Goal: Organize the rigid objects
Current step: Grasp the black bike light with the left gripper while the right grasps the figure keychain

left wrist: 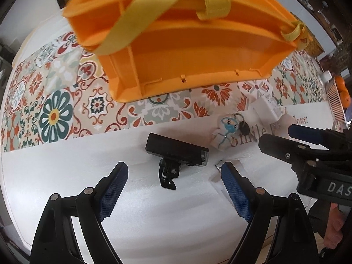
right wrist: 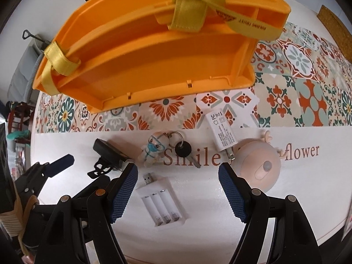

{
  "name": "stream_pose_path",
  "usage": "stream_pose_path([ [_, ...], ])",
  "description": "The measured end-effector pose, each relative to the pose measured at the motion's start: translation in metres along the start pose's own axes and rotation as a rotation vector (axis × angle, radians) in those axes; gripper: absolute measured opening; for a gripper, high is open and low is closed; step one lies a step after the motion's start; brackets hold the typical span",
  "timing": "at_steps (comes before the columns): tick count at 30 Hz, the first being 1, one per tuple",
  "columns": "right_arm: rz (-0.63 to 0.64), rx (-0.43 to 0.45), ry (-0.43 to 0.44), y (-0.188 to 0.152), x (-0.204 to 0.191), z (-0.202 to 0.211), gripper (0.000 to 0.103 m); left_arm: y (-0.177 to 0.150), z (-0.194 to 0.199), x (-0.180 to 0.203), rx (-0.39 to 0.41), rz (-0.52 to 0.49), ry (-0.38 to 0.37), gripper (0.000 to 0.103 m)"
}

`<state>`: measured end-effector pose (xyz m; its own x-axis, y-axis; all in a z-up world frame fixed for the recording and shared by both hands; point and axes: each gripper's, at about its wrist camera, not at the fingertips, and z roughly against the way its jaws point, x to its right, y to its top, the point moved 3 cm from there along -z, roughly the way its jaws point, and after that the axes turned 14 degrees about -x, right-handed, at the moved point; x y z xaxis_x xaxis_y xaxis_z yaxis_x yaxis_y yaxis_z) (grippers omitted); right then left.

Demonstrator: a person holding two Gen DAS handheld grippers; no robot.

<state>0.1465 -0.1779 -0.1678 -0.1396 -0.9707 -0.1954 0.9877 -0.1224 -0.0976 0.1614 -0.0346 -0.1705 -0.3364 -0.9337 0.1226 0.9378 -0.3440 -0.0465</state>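
An orange plastic box [left wrist: 187, 50] with yellow ribbon handles stands open on the patterned cloth; it also shows in the right wrist view [right wrist: 154, 66]. On the white mat lie a black bike light [left wrist: 176, 151] [right wrist: 109, 151], a doll keychain with a key [left wrist: 226, 129] [right wrist: 154, 150], a white charger plug [right wrist: 222, 132], a white battery case with a USB plug [right wrist: 161, 202] and a round pink toy [right wrist: 260, 167]. My left gripper [left wrist: 175, 171] is open just in front of the bike light. My right gripper [right wrist: 178, 172] is open over the battery case.
A patterned tile cloth [left wrist: 55, 92] covers the far half of the table. A basket with oranges [left wrist: 342, 88] stands at the right edge. The right gripper's body [left wrist: 308, 154] reaches in beside the left one. A chair [right wrist: 24, 70] stands beyond the table.
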Motion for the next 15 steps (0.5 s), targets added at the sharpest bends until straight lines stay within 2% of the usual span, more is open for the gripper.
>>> stream_pose_path([
  [11, -0.023, -0.048, 0.004, 0.001, 0.004, -0.019, 0.076, 0.014, -0.021, 0.005, -0.04, -0.041, 0.029, 0.087],
  [15, -0.028, -0.062, 0.004, 0.002, 0.004, -0.024, 0.076, 0.02, -0.027, 0.004, -0.049, -0.036, 0.014, 0.087],
])
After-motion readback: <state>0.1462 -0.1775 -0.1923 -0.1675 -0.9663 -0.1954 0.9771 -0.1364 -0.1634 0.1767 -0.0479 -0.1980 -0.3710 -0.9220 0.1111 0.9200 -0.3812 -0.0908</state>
